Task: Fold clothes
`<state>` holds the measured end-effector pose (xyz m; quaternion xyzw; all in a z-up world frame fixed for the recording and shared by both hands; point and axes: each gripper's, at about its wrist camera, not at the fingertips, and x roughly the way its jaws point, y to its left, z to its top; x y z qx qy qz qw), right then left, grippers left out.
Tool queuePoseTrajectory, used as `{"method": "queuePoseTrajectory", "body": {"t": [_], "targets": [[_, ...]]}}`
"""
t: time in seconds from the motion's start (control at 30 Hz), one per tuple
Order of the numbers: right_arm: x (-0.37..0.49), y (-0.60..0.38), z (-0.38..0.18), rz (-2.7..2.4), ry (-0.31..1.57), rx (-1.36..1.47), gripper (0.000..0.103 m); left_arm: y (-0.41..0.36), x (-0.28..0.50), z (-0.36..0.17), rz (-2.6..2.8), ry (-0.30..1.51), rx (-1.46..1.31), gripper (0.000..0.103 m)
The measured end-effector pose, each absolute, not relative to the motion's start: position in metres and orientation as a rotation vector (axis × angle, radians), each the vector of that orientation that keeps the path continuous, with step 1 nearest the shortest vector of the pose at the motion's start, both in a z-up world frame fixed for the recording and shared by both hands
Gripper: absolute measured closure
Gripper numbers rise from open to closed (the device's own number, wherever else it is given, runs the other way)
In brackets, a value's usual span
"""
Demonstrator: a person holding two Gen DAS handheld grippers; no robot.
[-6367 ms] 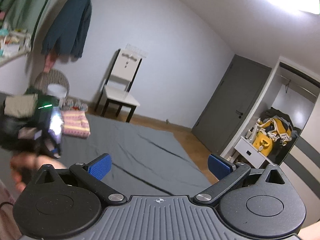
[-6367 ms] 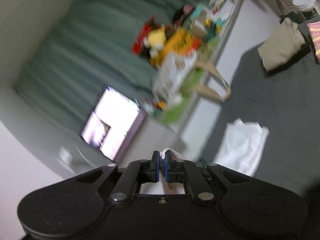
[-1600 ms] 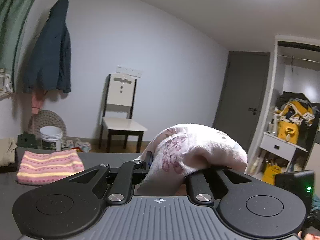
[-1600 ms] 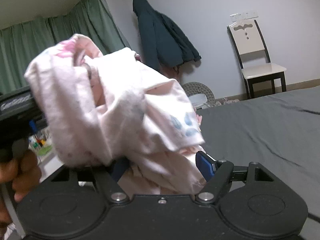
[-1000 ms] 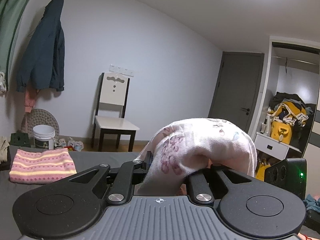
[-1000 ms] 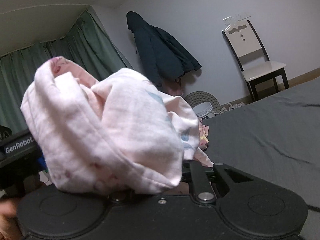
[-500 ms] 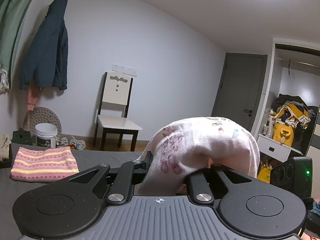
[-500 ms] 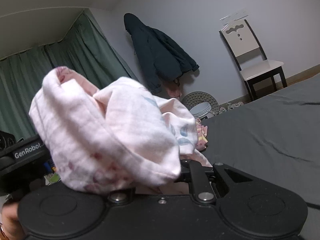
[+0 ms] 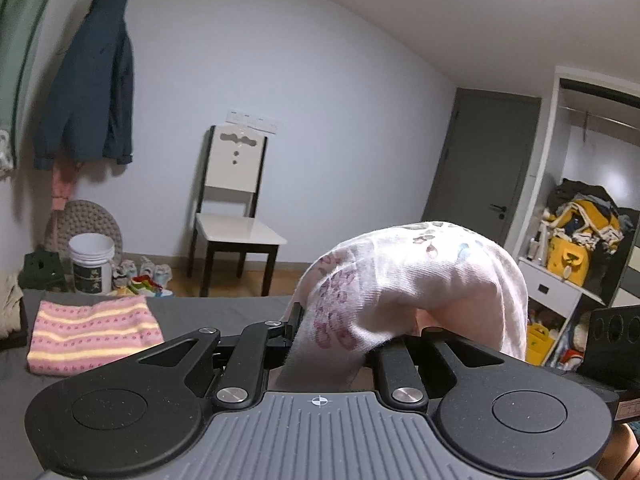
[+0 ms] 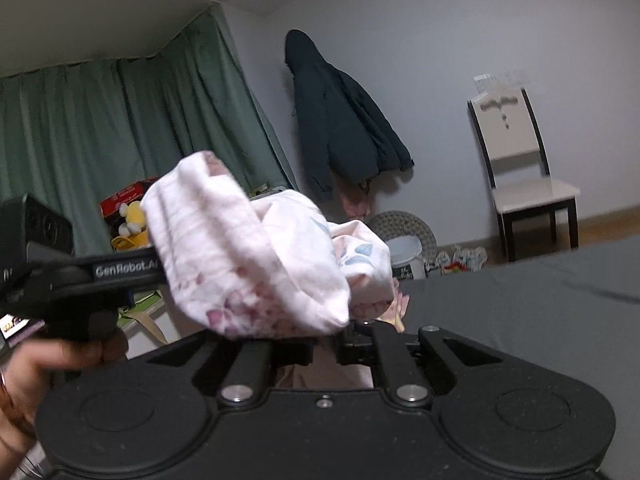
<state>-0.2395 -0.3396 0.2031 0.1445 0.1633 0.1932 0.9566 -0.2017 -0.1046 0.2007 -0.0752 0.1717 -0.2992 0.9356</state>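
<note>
Left tongs (image 9: 334,340): clamped on pink printed garment (image 9: 408,276), bunched at 12 o'clock | right tongs (image 10: 324,350): clamped on same garment (image 10: 248,252) | folded striped cloth (image 9: 92,332): bed (image 9: 224,308), 10 o'clock | chair (image 9: 234,208): far wall, 11 o'clock

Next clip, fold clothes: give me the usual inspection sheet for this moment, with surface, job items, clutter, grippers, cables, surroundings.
Surface: dark grey sheet, mostly bare, a few creases.
Job's things: pink printed garment, bunched and held up between both grippers; striped pink cloth folded flat on the sheet; beige cloth at the left edge.
Clutter: white bucket, small shoes and toys on the floor by the wall.
Grippers: left gripper shut on the garment; right gripper shut on the garment.
Cables: nothing seen.
Surroundings: chair, dark jacket on the wall, green curtain, grey door, open wardrobe with a yellow bag.
</note>
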Motion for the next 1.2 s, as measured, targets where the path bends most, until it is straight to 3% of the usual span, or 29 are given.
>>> {"method": "queuePoseTrajectory", "body": {"t": [0.03,0.1,0.13,0.2,0.23,0.3,0.37,0.6,0.77,0.83,0.93,0.97,1.2], "targets": [[-0.239,-0.34,0.207,0.39,0.33,0.284,0.092,-0.108,-0.2,0.207,-0.626,0.352,-0.144,0.089],[-0.243,-0.345,0.212,0.361,0.29,0.283,0.076,-0.115,-0.197,0.223,-0.655,0.353,-0.117,0.089],[-0.246,-0.349,0.215,0.34,0.265,0.285,0.057,-0.118,-0.196,0.231,-0.667,0.351,-0.102,0.089],[-0.252,-0.358,0.22,0.333,0.22,0.298,0.052,-0.123,-0.195,0.246,-0.695,0.357,-0.093,0.089],[-0.255,-0.363,0.224,0.346,0.201,0.31,0.053,-0.125,-0.193,0.253,-0.722,0.371,-0.101,0.089],[-0.261,-0.373,0.232,0.402,0.159,0.338,0.064,-0.129,-0.188,0.266,-0.774,0.397,-0.115,0.089],[-0.266,-0.381,0.243,0.45,0.127,0.353,0.102,-0.134,-0.184,0.275,-0.822,0.419,-0.118,0.089],[-0.266,-0.415,0.287,0.463,0.124,0.505,0.102,-0.157,-0.188,0.285,-0.811,0.427,0.065,0.088],[-0.231,-0.421,0.263,0.258,0.364,0.485,0.097,-0.168,-0.166,0.25,-0.777,0.524,0.005,0.089],[-0.226,-0.421,0.236,0.222,0.438,0.481,0.09,-0.165,-0.15,0.232,-0.718,0.579,-0.072,0.089],[-0.234,-0.406,0.196,0.228,0.49,0.45,0.041,-0.15,-0.128,0.212,-0.627,0.651,-0.238,0.089],[-0.238,-0.398,0.182,0.234,0.503,0.435,0.036,-0.144,-0.125,0.206,-0.607,0.668,-0.283,0.089],[-0.242,-0.288,0.093,0.333,0.581,0.099,0.031,-0.143,-0.126,0.214,-0.54,0.656,-0.286,0.089]]}}
